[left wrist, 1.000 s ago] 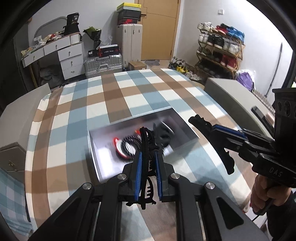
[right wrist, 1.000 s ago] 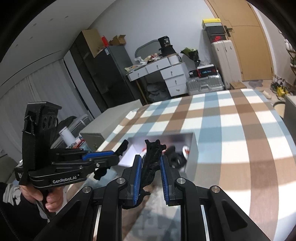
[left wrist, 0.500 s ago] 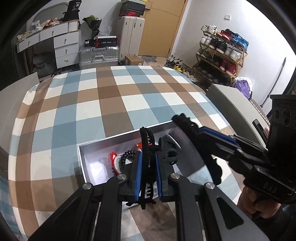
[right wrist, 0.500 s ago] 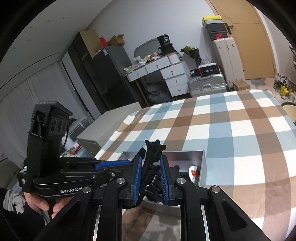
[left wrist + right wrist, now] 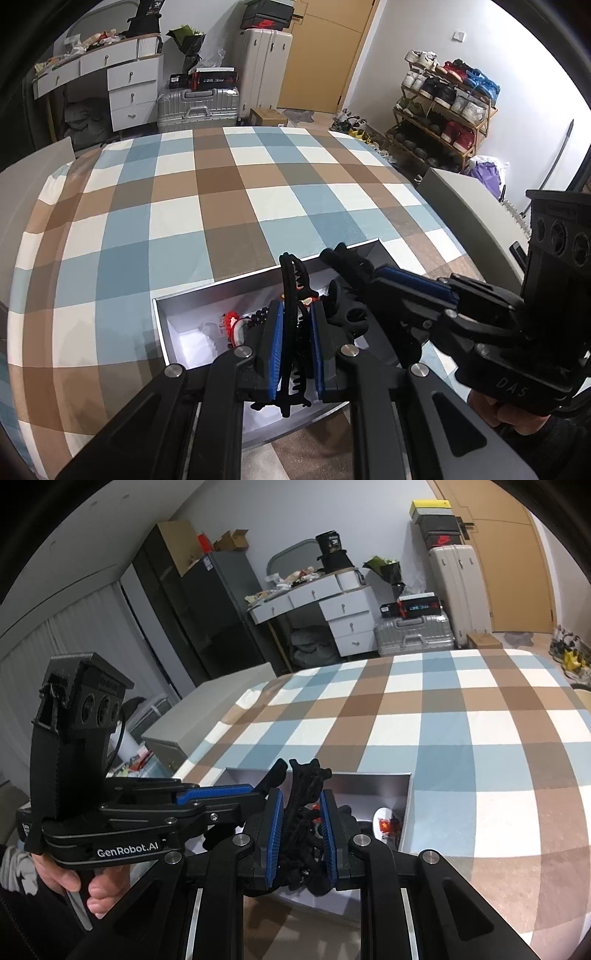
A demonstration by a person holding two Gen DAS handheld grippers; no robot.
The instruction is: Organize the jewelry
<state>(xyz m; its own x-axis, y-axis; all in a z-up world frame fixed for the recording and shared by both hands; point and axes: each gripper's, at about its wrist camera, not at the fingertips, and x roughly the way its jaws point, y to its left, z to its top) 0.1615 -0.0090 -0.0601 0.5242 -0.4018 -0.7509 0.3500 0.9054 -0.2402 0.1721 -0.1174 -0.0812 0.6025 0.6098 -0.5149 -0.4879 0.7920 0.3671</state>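
Low in the middle of both views, the open white box [image 5: 162, 325] sits on the checked blue, brown and white cloth [image 5: 229, 206], and my two grippers hang over it. Between the blue pads of my left gripper [image 5: 295, 332] I have a thin black hair claw clip [image 5: 290, 291] clamped edge-on, its toothed spine rising above the fingertips over the box's far wall. My right gripper [image 5: 301, 816] is clenched on a chunkier black claw clip [image 5: 306, 775] whose prongs stick up past the pads, over the box's left part as that camera sees it. Down in the box lie a string of dark beads [image 5: 258, 315] beside something red [image 5: 231, 319], and near the right wall in the right camera a small white piece with red on it [image 5: 384, 821]. At the lower left of the right view a hand [image 5: 74, 878] grips the left tool's handle; behind the table stand a white drawer desk [image 5: 332, 605] and silver suitcase [image 5: 413, 633]
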